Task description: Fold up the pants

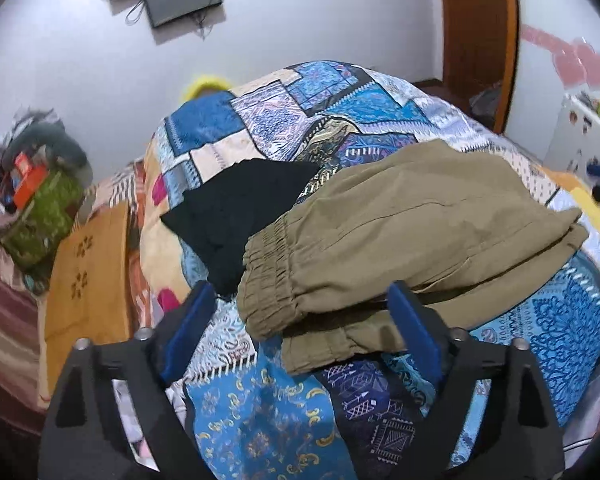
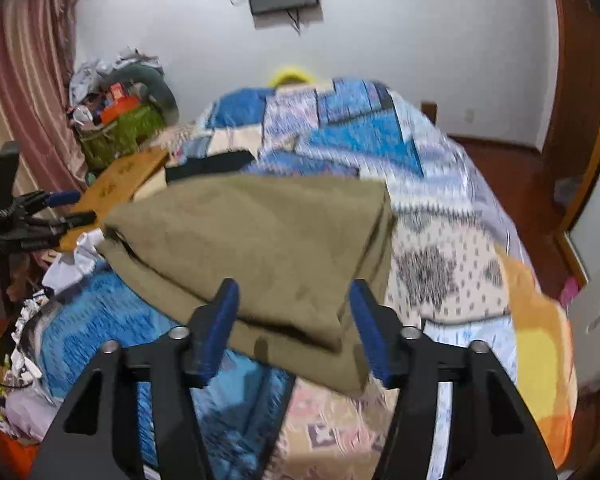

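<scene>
So the khaki pants (image 1: 412,232) are lying on the patchwork quilt (image 1: 260,408) on the bed, already doubled over into a thick bundle, sitting toward the near edge of the bed with a black garment (image 1: 240,216) tucked just beside and partly under them on the far-left side. Both tools are hanging open right now and gripping nothing: the left tool (image 1: 304,308) is hovering with its blue fingers straddling the elastic waistband (image 1: 268,280) end, and the right tool (image 2: 292,300) is sitting wide open over the other, folded end of the bundle. In the right wrist view everything is looking blurry, so I can't tell whether its pads are touching cloth or just above it. The long axis of the pants is running roughly along the near edge of the bed, waistband pointing toward the left tool's side and the folded end toward the right. My guess is the step in hand is either one more fold or just squaring it up. To do it well I'd be pinching all the layers at each end, not only the top one, since the bottom layer is already peeking out under the waistband, and I'd be lifting both ends evenly so the stack isn't sliding apart. Also watching that black piece so it isn't getting dragged along.
</scene>
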{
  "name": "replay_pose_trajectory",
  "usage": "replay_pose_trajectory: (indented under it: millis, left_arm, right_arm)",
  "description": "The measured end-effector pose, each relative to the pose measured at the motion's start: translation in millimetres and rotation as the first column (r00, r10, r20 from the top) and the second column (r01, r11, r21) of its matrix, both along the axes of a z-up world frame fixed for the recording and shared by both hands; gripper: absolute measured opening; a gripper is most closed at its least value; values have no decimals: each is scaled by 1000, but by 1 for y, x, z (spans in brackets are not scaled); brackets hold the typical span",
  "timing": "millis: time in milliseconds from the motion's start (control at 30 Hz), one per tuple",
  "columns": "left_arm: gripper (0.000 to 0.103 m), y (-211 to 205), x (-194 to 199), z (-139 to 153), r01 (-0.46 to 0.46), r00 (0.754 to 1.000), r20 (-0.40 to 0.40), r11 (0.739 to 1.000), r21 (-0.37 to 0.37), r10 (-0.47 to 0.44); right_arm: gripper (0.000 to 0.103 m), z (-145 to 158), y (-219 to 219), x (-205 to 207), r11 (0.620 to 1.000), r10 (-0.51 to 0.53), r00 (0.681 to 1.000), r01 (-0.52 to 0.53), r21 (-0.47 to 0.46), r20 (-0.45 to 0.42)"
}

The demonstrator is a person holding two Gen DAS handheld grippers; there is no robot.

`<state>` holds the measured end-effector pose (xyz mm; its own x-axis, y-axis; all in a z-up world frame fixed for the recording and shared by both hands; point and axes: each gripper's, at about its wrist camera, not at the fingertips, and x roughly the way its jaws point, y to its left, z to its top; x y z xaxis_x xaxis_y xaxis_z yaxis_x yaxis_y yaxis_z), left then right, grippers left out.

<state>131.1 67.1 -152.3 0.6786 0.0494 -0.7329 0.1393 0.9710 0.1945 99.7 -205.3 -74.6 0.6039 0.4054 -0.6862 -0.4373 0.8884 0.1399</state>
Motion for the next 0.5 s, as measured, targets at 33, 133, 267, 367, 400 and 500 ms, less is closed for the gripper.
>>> replay_pose_trajectory:
  millis: [33,133,267,367,400,500]
  left_arm:
    - [92,-5,3,-3,14,1000,-10,1000,28,-14]
    - [92,-19,10,-18,58,997,-54,994,97,-53]
    - [92,-38,20,-34,134,987,-103,981,140,-120]
    - [92,-54,25,-41,183,980,-110,965,187,-164]
    - [92,-58,28,-41,194,979,-107,961,198,-175]
    - [92,-60,36,-37,202,976,-109,965,164,-186]
  right_arm:
    - [66,1,4,1,1000,10,1000,-10,-1,8]
    - [74,3,22,6,998,68,997,-67,-10,23]
    - [75,-9,47,14,990,138,990,-138,-36,-2]
    - [75,-25,65,21,980,185,982,-188,-65,-43]
    - [75,-27,69,21,977,196,979,-199,-71,-51]
    - [75,-40,85,24,965,237,968,-244,-92,-83]
